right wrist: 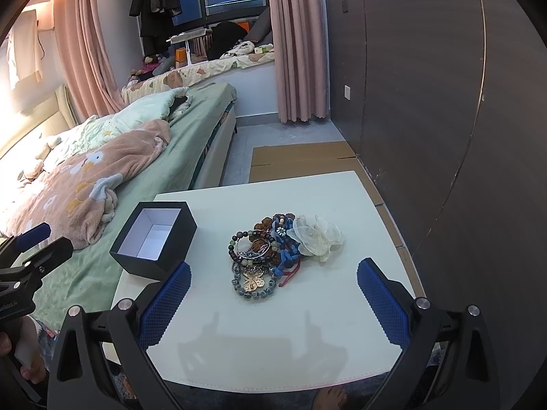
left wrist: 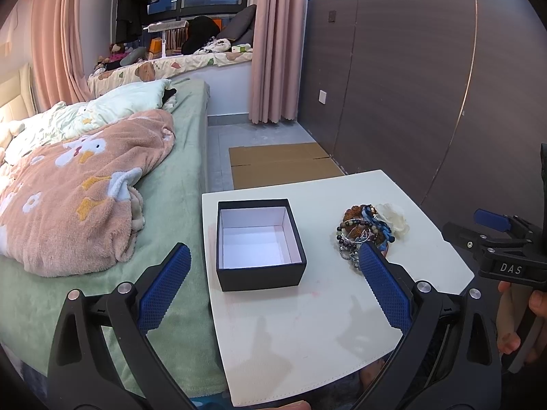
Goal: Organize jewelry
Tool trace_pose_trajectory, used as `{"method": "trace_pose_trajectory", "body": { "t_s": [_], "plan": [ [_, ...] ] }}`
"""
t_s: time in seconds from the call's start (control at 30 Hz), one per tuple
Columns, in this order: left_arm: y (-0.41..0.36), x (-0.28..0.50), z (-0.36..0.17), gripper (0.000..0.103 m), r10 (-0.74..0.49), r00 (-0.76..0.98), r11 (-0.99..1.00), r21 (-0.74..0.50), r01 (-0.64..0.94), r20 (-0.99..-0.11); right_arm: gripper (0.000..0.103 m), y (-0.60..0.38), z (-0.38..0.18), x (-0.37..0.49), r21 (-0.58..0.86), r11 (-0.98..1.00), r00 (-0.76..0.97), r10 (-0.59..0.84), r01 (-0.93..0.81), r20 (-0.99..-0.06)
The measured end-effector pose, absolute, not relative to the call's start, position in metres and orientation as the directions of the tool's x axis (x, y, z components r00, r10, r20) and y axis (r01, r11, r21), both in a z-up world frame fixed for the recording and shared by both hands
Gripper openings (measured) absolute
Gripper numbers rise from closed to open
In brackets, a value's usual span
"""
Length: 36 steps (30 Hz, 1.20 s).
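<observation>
- Left wrist view: the left gripper (left wrist: 273, 280), its blue-padded fingers (left wrist: 164, 287) spread wide with nothing between them, frames the black box (left wrist: 259, 273). The box's white interior is seen almost from above and holds nothing. The jewelry pile (left wrist: 362, 232) is partly hidden behind the view's right-hand finger.
- Right wrist view: the right gripper (right wrist: 273, 294), its fingers likewise held wide apart and bare, frames the jewelry pile (right wrist: 270, 256) in full. Only this view shows the items singly: beaded bracelets, a butterfly-shaped metal piece (right wrist: 253, 283), blue cord work, a red cord and a sheer white fabric flower (right wrist: 316, 237). The black box (right wrist: 154, 242) appears at an angle, with just one inner corner visible.
- Each view catches the other tool at its margin: the right gripper (left wrist: 492, 220) at the right edge of the left view, above a hand (left wrist: 512, 317); the left gripper (right wrist: 32, 235) at the left edge of the right view.
- Surface: a white table (right wrist: 273, 341) carries box and pile, set well apart. Gripper shadows fall on its near part.
- Room: a bed with a green sheet (left wrist: 177, 171) and a pink flower-print blanket (left wrist: 78, 184) lies to the left, just beside the table. Flattened cardboard (left wrist: 280, 164) lies on the floor beyond. Pink curtains (left wrist: 273, 44) flank a window; dark wood panelling (left wrist: 410, 85) lines the right wall.
- Relation: the pile lies ahead of the right gripper, between the lines of its fingers, untouched; the box lies likewise ahead of the left gripper.
</observation>
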<state>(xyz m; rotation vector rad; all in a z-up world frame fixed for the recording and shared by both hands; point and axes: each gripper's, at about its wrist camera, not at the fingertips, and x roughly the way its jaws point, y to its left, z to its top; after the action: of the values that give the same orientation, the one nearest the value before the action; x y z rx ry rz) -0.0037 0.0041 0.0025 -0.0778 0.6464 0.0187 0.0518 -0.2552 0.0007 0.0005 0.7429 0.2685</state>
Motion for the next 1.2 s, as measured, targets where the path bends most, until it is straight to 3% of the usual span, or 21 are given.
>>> {"method": "trace_pose_trajectory", "body": {
  "t_s": [0.63, 1.2],
  "plan": [
    [0.004, 0.002, 0.004, 0.098, -0.009, 0.795, 0.995, -0.082, -0.051, -0.607, 0.096, -0.258, -0.001, 0.054, 0.095, 0.967, 0.704, 0.237, -0.235, -0.67],
    [-0.018, 0.053, -0.012, 0.098, -0.113, 0.779, 0.981, -0.195, -0.012, -0.617, 0.095, -0.301, -0.015, 0.101, 0.261, 0.962, 0.667, 0.248, -0.082, -0.702]
  ]
}}
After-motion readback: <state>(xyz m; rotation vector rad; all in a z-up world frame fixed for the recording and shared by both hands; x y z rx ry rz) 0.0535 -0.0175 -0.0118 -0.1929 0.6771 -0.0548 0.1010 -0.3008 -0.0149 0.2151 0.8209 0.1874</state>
